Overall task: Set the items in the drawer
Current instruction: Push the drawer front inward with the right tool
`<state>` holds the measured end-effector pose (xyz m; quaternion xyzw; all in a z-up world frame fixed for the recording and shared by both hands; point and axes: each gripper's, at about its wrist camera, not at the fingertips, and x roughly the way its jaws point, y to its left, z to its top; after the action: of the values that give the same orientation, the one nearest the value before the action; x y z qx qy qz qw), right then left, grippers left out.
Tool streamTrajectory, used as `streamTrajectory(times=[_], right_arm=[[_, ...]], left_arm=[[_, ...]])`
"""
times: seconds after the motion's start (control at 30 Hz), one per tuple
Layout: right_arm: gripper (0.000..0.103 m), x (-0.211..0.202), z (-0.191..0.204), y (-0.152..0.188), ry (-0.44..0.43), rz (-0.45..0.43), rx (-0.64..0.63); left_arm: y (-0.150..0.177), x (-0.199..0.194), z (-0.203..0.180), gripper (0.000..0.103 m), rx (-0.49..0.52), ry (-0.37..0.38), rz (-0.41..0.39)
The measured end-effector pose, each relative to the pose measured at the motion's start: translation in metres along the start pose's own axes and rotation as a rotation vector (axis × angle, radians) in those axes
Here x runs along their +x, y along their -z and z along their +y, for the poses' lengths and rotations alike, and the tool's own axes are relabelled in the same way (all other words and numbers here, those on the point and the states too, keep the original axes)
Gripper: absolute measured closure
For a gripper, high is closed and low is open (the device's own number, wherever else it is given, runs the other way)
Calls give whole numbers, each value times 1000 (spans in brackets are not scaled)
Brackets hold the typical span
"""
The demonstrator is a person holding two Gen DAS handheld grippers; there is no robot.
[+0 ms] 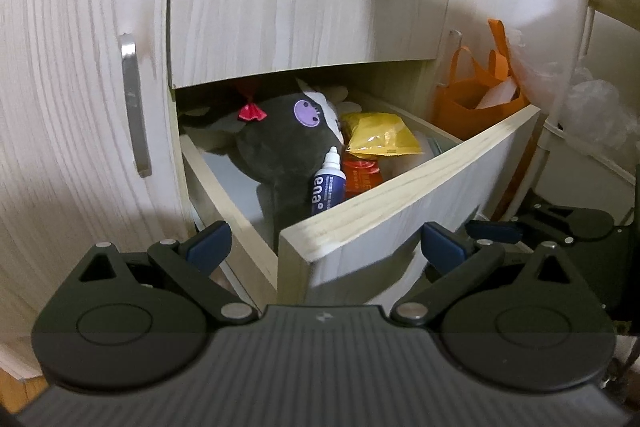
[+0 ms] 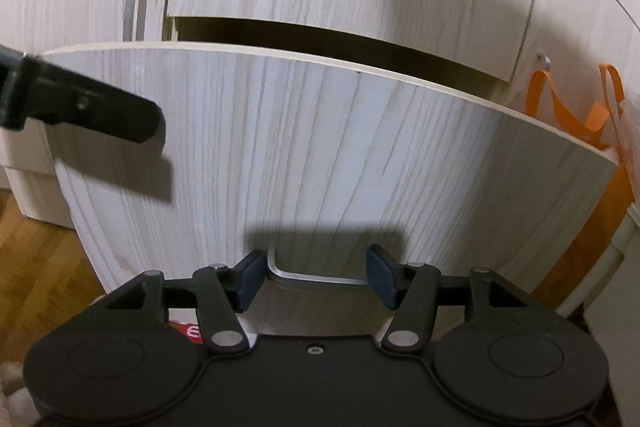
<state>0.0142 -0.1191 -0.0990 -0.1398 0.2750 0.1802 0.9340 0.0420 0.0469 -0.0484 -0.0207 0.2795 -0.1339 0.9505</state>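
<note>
Drawer [image 1: 404,187] open, plush toy [image 1: 280,143] inside; right hand-held gripper [image 2: 316,277] spread around the drawer handle [image 2: 316,279], left hand-held gripper [image 1: 324,247] spread, empty.

Open drawer [image 1: 400,187] with dark plush toy [image 1: 280,143], yellow packet [image 1: 380,135], orange packet [image 1: 362,175] and blue-labelled bottle [image 1: 328,187] inside.

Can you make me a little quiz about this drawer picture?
1. True or false: the drawer is open.
2. What colour is the snack packet beside the dark plush toy?
   A. yellow
   B. green
   C. pink
3. Fill in: the right gripper is open, with a finger on each side of the drawer's metal ______.

Key: 1 true; 2 A; 3 handle.
</note>
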Motion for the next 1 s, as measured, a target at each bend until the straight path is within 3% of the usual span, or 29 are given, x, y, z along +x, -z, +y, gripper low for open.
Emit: streamTrajectory(times=[0.17,0.4,0.6,0.8,1.0], right_arm=[[36,3,-2,-3,2,16,-3],[36,21,-6,-16,2,18,21],[36,21,-7,-14,-3,2,20],[36,28,-9,-14,-4,-34,39],[36,28,-11,-13,-13,-46,37]], left_arm=[[0,2,3,0,-33,6,5],[4,7,6,0,7,-123,-1],[3,8,13,1,-38,-92,5],[1,4,13,2,-21,-162,-40],[3,10,16,2,-22,-161,-26]])
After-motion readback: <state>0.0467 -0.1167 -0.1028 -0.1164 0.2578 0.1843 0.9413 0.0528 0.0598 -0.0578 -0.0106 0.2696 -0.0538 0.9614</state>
